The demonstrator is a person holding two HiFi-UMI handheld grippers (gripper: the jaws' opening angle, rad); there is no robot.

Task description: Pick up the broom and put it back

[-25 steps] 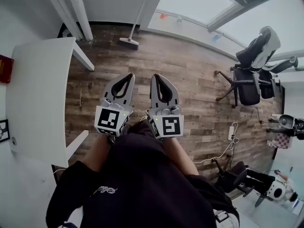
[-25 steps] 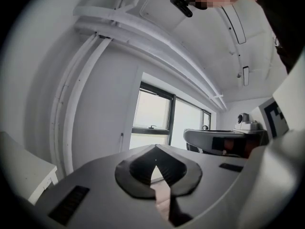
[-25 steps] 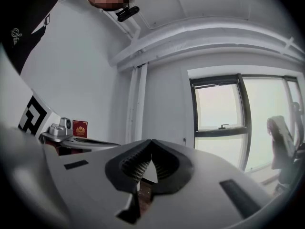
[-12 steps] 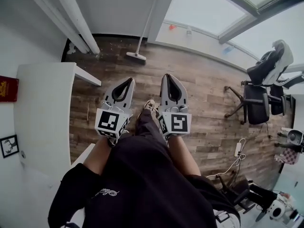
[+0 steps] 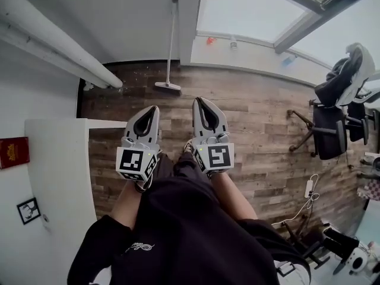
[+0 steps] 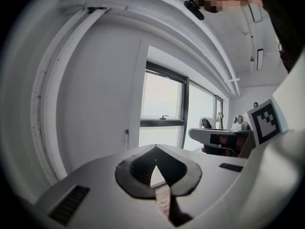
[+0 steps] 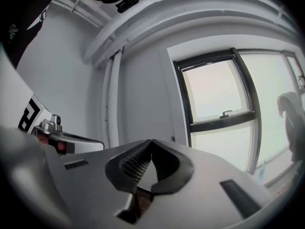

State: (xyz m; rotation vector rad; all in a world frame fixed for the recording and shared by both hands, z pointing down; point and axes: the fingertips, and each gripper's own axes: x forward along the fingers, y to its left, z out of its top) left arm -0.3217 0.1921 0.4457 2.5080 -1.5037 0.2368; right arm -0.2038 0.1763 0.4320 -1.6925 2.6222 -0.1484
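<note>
While fingers press together empty, left gripper and right gripper face the broom.

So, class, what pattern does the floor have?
The floor is brown wood planking, best seen in the head view.

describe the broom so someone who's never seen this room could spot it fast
Start at the big window across the wooden floor; just left of it is a white wall. The broom leans upright against that wall, its flat head on the floor. Its thin pale handle sets it apart from the thicker white pipes further left.
</note>
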